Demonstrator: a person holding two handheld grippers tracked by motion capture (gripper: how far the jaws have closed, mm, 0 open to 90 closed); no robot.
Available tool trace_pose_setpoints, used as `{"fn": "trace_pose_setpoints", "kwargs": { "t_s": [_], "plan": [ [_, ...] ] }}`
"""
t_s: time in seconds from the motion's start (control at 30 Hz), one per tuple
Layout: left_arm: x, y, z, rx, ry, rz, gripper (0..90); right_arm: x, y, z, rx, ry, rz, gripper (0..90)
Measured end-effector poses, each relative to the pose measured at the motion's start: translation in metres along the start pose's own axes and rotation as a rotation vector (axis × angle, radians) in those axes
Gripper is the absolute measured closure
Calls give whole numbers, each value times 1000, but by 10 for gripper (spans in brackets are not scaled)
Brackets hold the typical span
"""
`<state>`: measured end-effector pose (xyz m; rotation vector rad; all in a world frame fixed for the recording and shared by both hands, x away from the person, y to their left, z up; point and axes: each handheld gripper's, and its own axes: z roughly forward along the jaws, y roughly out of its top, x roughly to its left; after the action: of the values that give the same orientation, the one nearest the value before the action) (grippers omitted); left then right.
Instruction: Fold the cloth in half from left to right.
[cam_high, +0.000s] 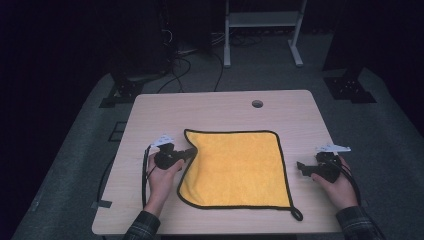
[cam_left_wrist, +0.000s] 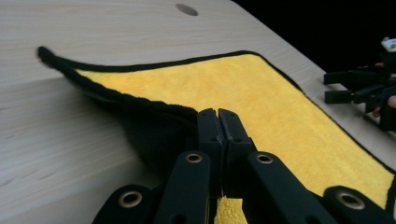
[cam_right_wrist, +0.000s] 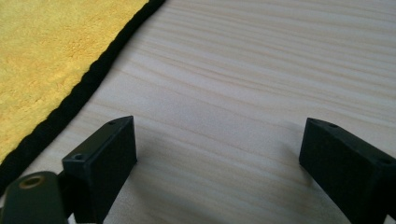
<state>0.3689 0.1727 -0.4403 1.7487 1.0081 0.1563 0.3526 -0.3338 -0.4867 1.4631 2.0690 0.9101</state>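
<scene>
A yellow cloth (cam_high: 235, 167) with black trim lies spread on the wooden table (cam_high: 220, 107). My left gripper (cam_high: 190, 151) is shut on the cloth's left edge, and that edge is lifted and pulled inward. In the left gripper view the jaws (cam_left_wrist: 217, 116) pinch the black hem, with the yellow cloth (cam_left_wrist: 261, 98) stretching away beyond them. My right gripper (cam_high: 301, 167) rests on the table just right of the cloth, open. Its two fingers (cam_right_wrist: 105, 161) stand wide apart over bare wood, with the cloth's hem (cam_right_wrist: 79, 95) to their left.
A round cable hole (cam_high: 257, 103) sits in the table near the far edge. A small black loop (cam_high: 297, 215) hangs off the cloth's near right corner. A white frame (cam_high: 262, 25) and cables stand on the dark floor beyond the table.
</scene>
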Motion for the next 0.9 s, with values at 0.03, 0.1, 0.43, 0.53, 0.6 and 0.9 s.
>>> {"fn": "trace_pose_setpoints", "kwargs": {
  "t_s": [0.03,0.1,0.43,0.53,0.6,0.9],
  "plan": [
    [-4,2,4,9,-8,18,883,0,0,0,0,0,0,99],
    [-8,4,8,9,-20,29,883,0,0,0,0,0,0,98],
    [-29,16,34,18,-93,57,883,0,0,0,-1,2,-5,98],
    [-35,18,42,20,-112,63,883,0,0,0,0,3,-6,98],
    [-40,19,48,28,-127,69,883,0,0,0,0,3,-5,98],
    [-57,25,76,54,-184,75,884,0,0,0,1,4,-5,99]
  ]
}}
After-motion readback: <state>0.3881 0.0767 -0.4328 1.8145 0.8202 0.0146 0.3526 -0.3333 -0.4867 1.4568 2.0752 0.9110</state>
